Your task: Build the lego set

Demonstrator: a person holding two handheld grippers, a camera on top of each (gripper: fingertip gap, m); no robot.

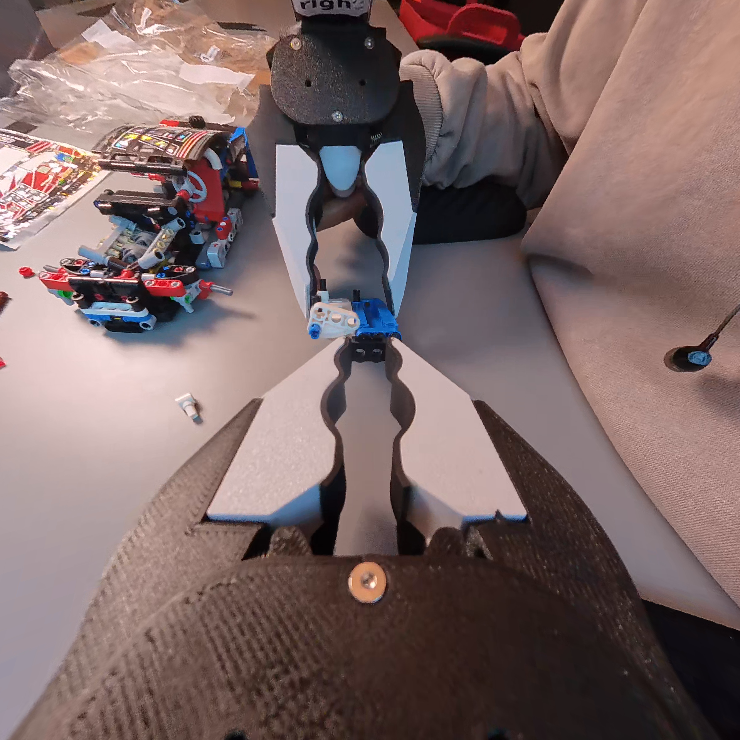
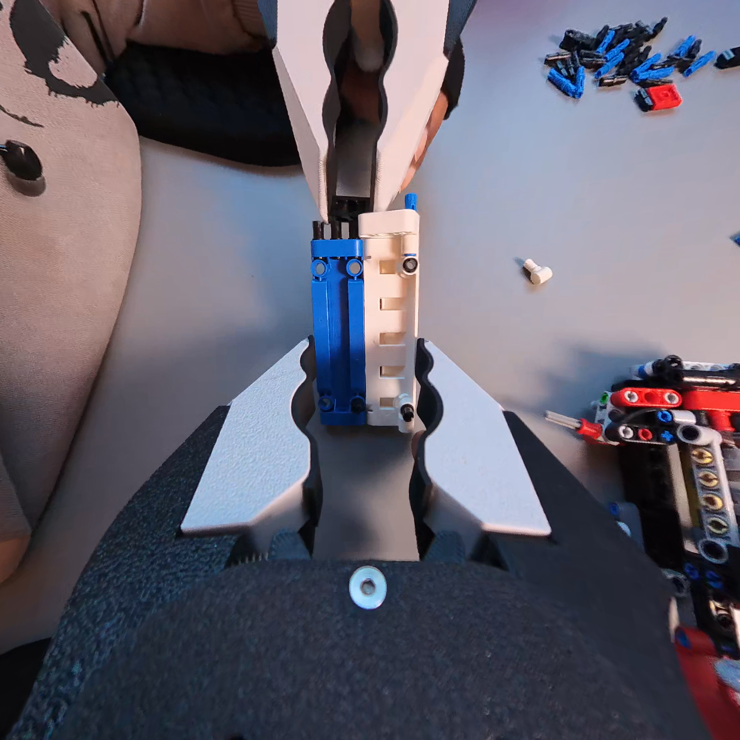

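My right gripper (image 2: 364, 350) is shut on a blue and white panel assembly (image 2: 364, 320) and holds it above the grey table. The assembly also shows in the left wrist view (image 1: 354, 318), between the right gripper's fingertips (image 1: 352, 304). My left gripper (image 1: 366, 345) is shut on a small black connector piece (image 1: 366, 353) and holds it against the blue end of the assembly, where black pins stick out. In the right wrist view the left gripper (image 2: 351, 210) comes in from the top with the black piece (image 2: 347, 206) between its tips.
The partly built red, black and blue car (image 1: 152, 240) lies on the table (image 1: 100, 460) to the left, also at the right wrist view's edge (image 2: 680, 432). A small white connector (image 1: 188, 404) lies loose. A pile of blue and black pins (image 2: 616, 56), an instruction booklet (image 1: 32, 180), plastic bags (image 1: 120, 72) and a person's beige sleeve (image 1: 600, 200) surround the spot. About 5 centimetres separates my left fingertips from my right.
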